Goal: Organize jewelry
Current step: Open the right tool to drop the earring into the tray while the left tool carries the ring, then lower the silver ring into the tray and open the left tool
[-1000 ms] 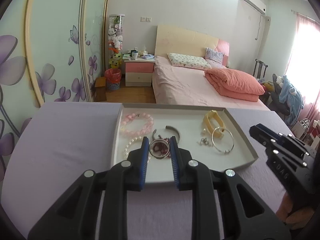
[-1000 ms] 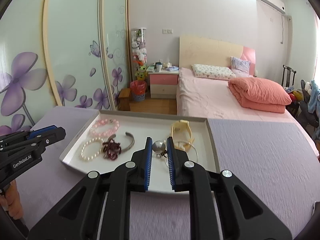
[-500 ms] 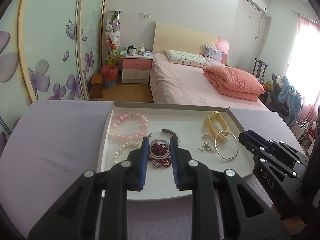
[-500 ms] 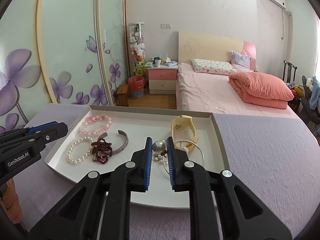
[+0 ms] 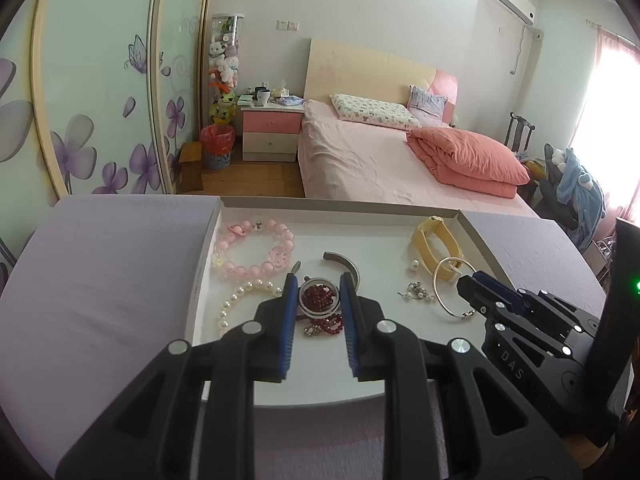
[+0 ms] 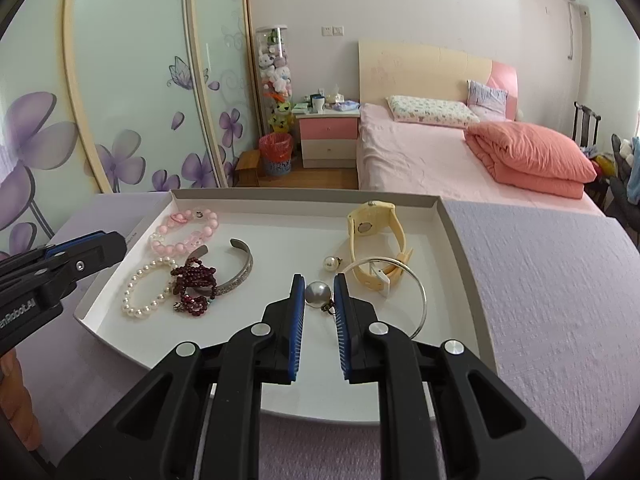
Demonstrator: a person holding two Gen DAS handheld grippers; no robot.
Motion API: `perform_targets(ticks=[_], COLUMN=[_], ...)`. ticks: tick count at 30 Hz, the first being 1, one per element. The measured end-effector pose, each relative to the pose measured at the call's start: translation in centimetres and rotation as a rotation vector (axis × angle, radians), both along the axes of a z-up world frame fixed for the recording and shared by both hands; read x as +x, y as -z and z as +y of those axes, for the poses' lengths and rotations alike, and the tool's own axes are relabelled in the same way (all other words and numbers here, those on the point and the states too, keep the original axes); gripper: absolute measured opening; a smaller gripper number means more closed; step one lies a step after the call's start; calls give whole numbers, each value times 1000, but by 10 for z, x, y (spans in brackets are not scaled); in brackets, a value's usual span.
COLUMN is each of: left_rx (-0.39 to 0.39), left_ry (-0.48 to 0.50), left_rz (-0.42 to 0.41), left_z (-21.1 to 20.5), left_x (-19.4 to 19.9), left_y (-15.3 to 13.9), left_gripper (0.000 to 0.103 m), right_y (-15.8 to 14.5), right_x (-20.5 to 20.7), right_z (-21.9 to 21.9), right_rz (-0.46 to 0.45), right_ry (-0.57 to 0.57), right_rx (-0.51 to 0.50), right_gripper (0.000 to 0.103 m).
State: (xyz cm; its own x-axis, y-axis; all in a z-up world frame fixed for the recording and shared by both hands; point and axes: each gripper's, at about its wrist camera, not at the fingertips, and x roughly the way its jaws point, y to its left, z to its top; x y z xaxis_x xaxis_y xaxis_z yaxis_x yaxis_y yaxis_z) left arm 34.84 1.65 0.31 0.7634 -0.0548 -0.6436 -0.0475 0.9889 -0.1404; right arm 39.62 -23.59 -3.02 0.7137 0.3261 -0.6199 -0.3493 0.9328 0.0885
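Note:
A white tray (image 5: 400, 376) (image 6: 448, 216) on the purple table holds the jewelry. My left gripper (image 5: 319, 282) is open, its tips either side of a clear ring over the dark red bead bracelet (image 5: 318, 300). My right gripper (image 6: 319, 282) is open around a silver pearl earring (image 6: 318, 293). Also in the tray are a pink bead bracelet (image 6: 182, 232), a white pearl bracelet (image 6: 146, 292), a silver cuff (image 6: 238, 270), a yellow watch (image 6: 372, 244), a thin silver bangle (image 6: 416, 296) and a small pearl earring (image 6: 330, 263).
The tray sits on a purple cloth-covered table (image 6: 560, 300). Beyond the table's far edge are a pink bed (image 5: 380, 168), a nightstand (image 5: 270, 132) and floral wardrobe doors (image 6: 120, 100). The right gripper's body shows at the right of the left wrist view (image 5: 532, 320).
Both grippers have moved forward and lower over the tray. The right gripper's tips now reach the silver pearl earring; the left's tips frame the red beads more closely.

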Motion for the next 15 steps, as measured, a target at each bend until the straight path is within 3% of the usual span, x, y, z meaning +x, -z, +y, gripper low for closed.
perform_targets(ticks=[3, 5, 7, 12, 15], left_rx=[-3, -3, -4, -7, -6], left_ry=[1, 3, 5, 7, 12], left_rz=[7, 10, 12, 21, 23], left_z=[-1, -1, -1, -3, -5], left_x=[1, 2, 2, 2, 4], left_y=[3, 4, 5, 8, 9], left_gripper=[21, 21, 21, 21, 21], right_y=[2, 3, 1, 0, 0], right_x=[2, 1, -2, -6, -7], right_z=[-2, -3, -4, -9, -14], right_rz=[13, 17, 0, 0, -7], right_ry=[7, 9, 19, 26, 40], right_rx=[5, 9, 6, 1, -13], right_gripper=[18, 35, 45, 47, 57])
